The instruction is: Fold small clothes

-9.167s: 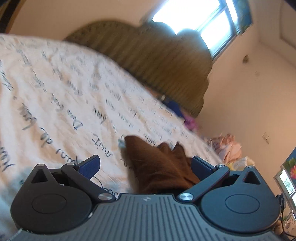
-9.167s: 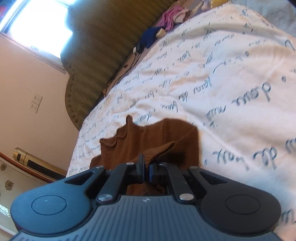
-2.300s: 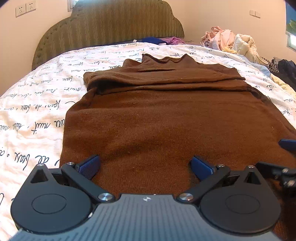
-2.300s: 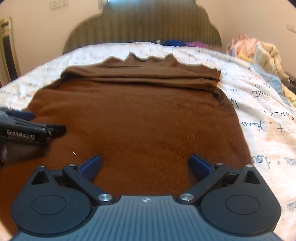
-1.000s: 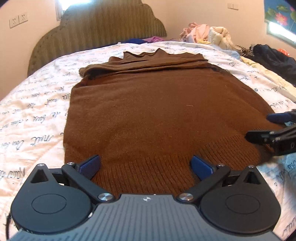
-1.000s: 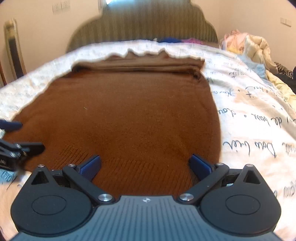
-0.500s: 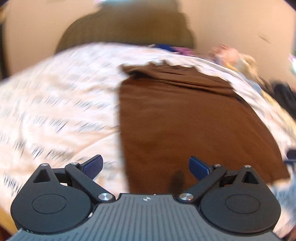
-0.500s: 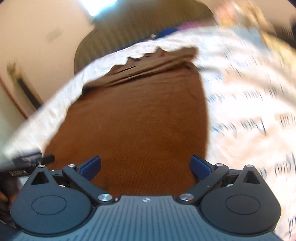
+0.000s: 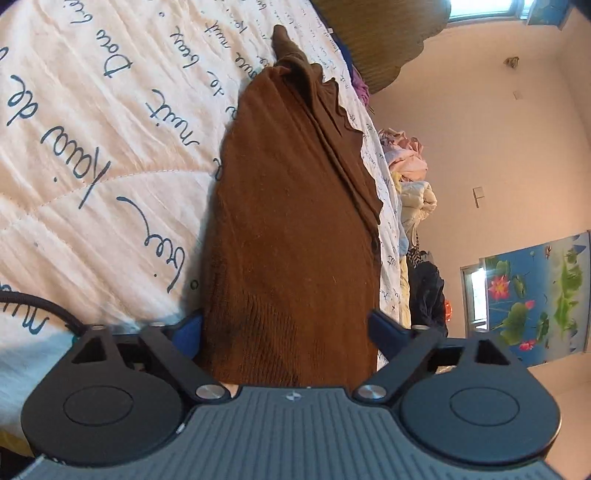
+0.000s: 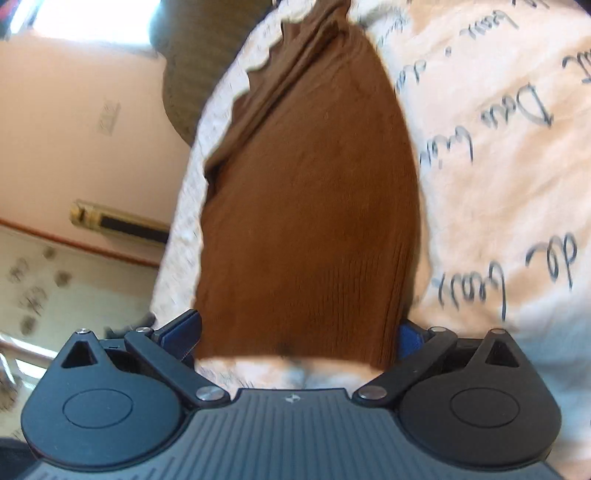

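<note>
One brown sweater (image 9: 291, 206) lies on one bed (image 9: 92, 147). One set of tongs shows in each wrist view, two in all: the left tongs (image 9: 286, 328) and the right tongs (image 10: 299, 336). One heap of clothes (image 9: 410, 177) lies past the sweater. One headboard (image 9: 384, 33), one poster (image 9: 532, 295).

Matt brown knit sweater (image 9: 295, 229) lies on soft quilted cotton bedspread (image 9: 96, 147).

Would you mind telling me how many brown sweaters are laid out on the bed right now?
1. The brown sweater lies flat on the white script-print bedspread, its ribbed hem between the open fingers of the left gripper and the right gripper. Other clothes are piled beyond the bed.
</note>
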The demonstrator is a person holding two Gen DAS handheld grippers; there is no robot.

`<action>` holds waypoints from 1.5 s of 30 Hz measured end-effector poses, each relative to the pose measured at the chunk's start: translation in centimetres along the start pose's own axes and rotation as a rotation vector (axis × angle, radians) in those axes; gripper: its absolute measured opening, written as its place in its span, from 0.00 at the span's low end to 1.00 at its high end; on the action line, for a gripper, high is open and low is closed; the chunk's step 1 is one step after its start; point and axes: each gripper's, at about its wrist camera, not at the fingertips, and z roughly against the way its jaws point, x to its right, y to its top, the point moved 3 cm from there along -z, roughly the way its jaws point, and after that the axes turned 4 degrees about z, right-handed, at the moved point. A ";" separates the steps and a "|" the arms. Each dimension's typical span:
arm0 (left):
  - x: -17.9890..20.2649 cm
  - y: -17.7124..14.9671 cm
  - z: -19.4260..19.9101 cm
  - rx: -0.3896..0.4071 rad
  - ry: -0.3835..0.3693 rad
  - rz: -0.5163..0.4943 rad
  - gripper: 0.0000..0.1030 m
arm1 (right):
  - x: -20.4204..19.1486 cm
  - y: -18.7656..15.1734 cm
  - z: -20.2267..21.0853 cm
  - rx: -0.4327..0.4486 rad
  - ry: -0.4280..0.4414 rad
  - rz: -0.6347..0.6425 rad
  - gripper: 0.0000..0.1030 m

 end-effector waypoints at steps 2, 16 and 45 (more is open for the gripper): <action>-0.1 0.3 -0.2 -0.013 0.000 0.014 0.64 | 0.3 0.3 -0.1 0.008 0.012 -0.019 1.00; 2.3 1.4 -1.6 -0.068 0.138 -0.235 0.03 | 0.8 0.2 -0.6 -0.040 -0.034 0.040 0.06; 12.8 33.9 -22.3 0.400 0.051 -0.100 0.89 | 6.2 34.8 -15.0 0.338 0.236 -0.272 0.57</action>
